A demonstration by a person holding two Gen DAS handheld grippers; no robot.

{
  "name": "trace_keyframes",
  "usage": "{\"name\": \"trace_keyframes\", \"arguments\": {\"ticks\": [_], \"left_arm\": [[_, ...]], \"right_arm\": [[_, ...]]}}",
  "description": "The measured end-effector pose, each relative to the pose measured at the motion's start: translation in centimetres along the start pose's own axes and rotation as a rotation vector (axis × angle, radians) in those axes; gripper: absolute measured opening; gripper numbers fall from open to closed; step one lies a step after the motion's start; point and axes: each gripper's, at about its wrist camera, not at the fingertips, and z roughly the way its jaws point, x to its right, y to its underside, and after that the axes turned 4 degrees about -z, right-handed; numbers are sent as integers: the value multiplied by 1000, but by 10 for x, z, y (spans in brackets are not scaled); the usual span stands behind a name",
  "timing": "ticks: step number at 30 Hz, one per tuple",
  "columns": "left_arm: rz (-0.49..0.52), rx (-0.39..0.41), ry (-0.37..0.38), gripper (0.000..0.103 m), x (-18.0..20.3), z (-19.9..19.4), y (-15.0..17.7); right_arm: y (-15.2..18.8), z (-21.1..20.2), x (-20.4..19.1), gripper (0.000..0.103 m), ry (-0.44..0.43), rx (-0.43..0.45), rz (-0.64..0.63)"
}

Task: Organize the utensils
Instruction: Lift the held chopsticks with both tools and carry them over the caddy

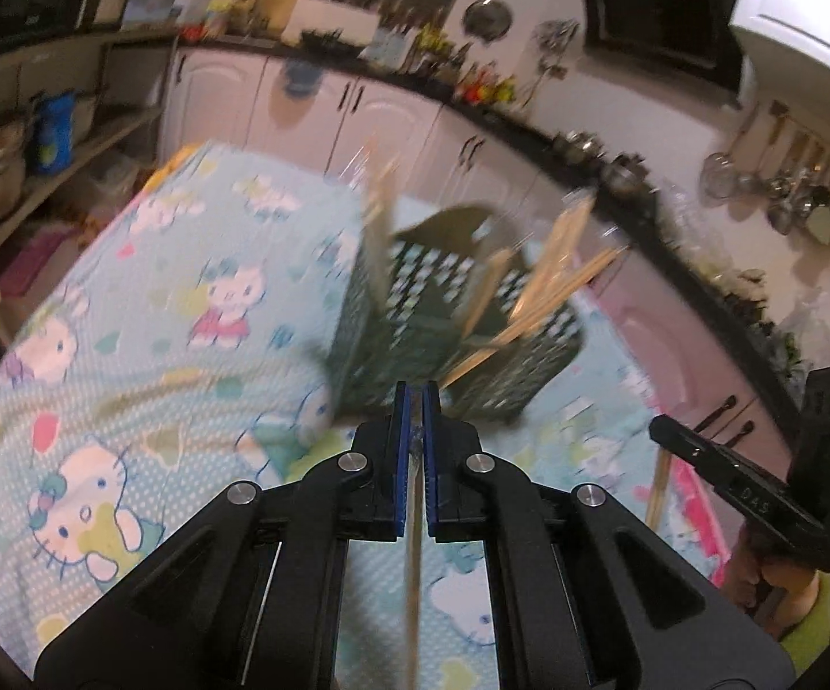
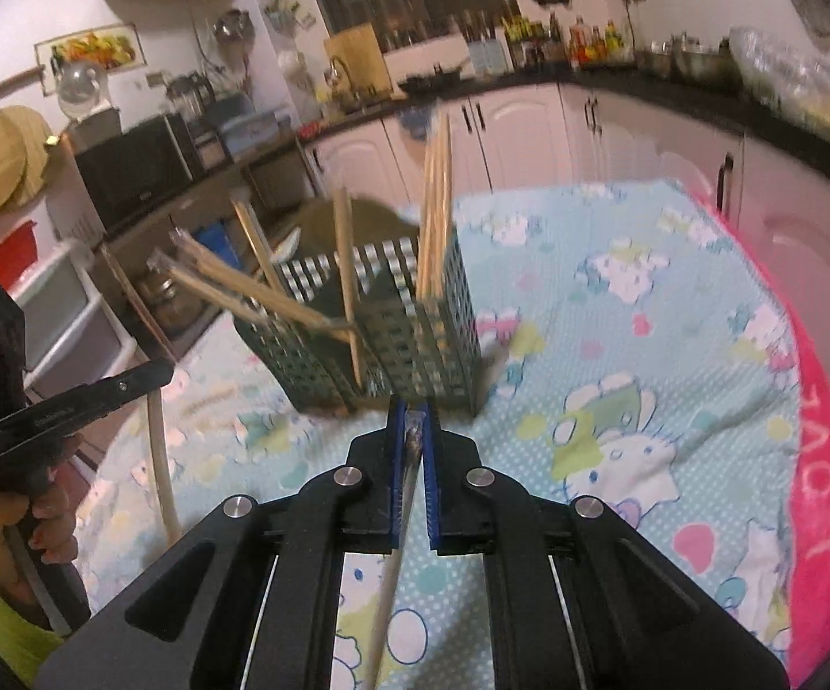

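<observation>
Left gripper (image 1: 416, 402) pinching a chopstick (image 1: 412, 575). Right gripper (image 2: 413, 420) pinching another chopstick (image 2: 387, 586). Green basket (image 2: 415, 345) just ahead on patterned cloth (image 2: 616, 316), chopsticks inside.

The left hand-held gripper (image 1: 415, 397) is filling the lower centre of its own view, its blue-padded jaws standing nearly closed on a thin stick. The right hand-held gripper (image 2: 413, 411) is sitting likewise at the lower centre of its view, jaws pinching a slim rod. In the right wrist view the left hand (image 2: 41, 523) is wrapping around its handle at the lower left edge. In the left wrist view the right hand (image 1: 783, 581) is showing partly at the lower right.
</observation>
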Motion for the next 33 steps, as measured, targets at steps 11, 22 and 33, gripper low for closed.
{"name": "trace_keyframes", "arguments": {"ticks": [11,22,33], "left_arm": [[60,92,78,0,40,-21,-36],[119,180,144,0,79,-33,-74],[126,258,154,0,102,-23,-111]], "right_arm": [[-29,-48,6,5,46,189,-7],[-63,-71,8,5,72,312,-37],[-105,-78,3,5,74,404,-66]]}}
